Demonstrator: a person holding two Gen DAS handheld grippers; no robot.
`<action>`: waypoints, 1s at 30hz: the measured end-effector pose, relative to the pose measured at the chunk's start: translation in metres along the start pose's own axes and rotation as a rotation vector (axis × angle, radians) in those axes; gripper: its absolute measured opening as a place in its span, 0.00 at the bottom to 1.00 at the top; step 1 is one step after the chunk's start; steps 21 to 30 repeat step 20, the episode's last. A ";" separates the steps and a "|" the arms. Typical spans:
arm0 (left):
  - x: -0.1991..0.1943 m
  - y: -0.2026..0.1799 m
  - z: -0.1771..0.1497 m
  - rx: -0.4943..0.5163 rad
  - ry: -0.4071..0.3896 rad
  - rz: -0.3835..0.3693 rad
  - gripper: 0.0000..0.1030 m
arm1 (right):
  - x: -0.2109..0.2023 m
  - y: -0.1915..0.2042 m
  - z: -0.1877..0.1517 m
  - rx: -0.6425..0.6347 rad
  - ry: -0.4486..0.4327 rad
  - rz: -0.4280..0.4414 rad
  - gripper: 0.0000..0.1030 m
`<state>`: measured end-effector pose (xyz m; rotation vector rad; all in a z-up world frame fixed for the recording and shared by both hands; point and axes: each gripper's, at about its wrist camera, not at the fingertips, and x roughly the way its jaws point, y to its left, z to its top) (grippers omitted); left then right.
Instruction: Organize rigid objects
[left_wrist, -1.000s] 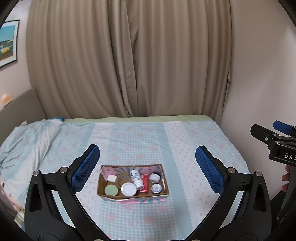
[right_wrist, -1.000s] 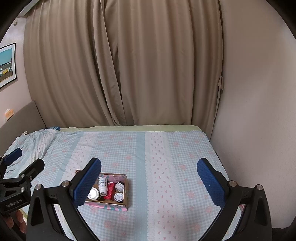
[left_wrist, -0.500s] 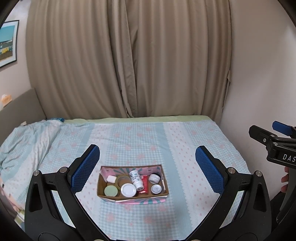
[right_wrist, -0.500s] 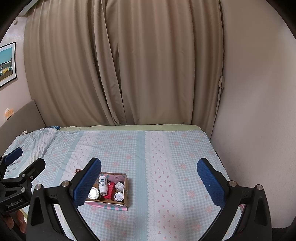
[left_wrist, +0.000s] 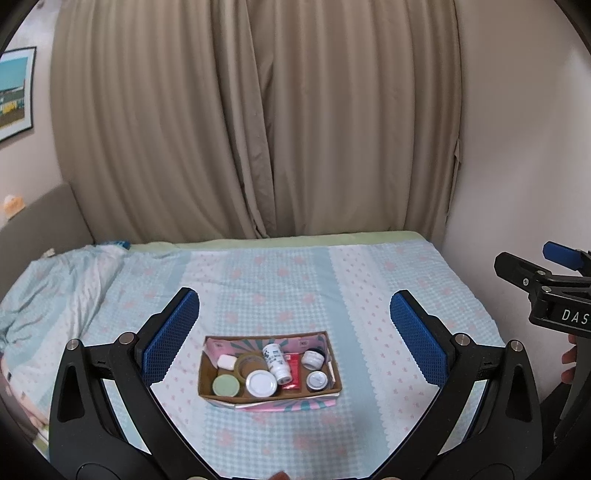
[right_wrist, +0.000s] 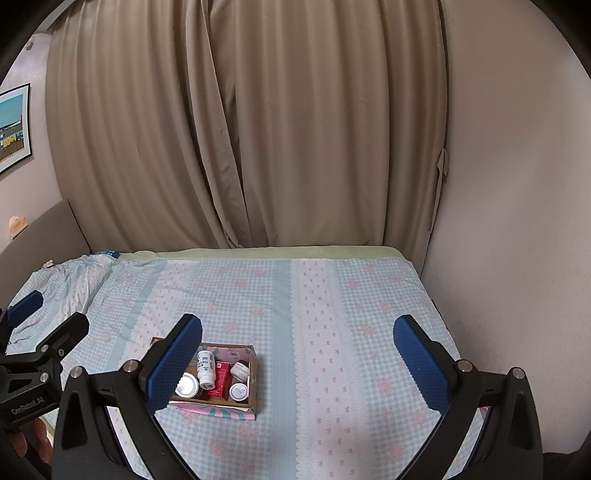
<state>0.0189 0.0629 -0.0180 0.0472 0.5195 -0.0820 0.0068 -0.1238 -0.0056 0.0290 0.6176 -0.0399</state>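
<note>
A cardboard box (left_wrist: 268, 395) sits on the bed (left_wrist: 369, 280), on a checked blue sheet with pink flowers. The left wrist view looks straight into it: a white pill bottle (left_wrist: 276, 361) lies tilted in the middle, with a red tube (left_wrist: 291, 371) just to its right, a green-lidded jar (left_wrist: 225, 385) at the front left, a white-lidded jar (left_wrist: 261, 383) beside that, a roll of brown tape (left_wrist: 249, 363) behind them, a small white block (left_wrist: 226, 361) at the back left, and two small jars (left_wrist: 317, 380) on the right side. The left claw (left_wrist: 291, 339) hovers above the box with both blue pads wide apart and nothing between them.

The right wrist view sees the same box (right_wrist: 253, 384) from the side; the near blue pad hides its left half, so the green jar, tape and white block are lost there. The right claw (right_wrist: 295, 365) is also spread wide and empty, over bare sheet to the right of the box. Only this view shows the full right edge of the bed against the wall (right_wrist: 517, 221). Beige curtains (right_wrist: 240, 129) hang behind the bed.
</note>
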 end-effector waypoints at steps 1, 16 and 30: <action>0.000 -0.001 0.000 0.003 -0.003 0.007 1.00 | 0.000 0.000 0.000 0.000 -0.002 0.002 1.00; 0.015 -0.015 0.003 0.002 -0.010 -0.062 1.00 | 0.014 -0.004 0.001 0.007 0.030 -0.002 1.00; 0.038 -0.027 -0.007 -0.020 0.036 -0.052 1.00 | 0.034 -0.012 -0.005 -0.002 0.080 -0.007 1.00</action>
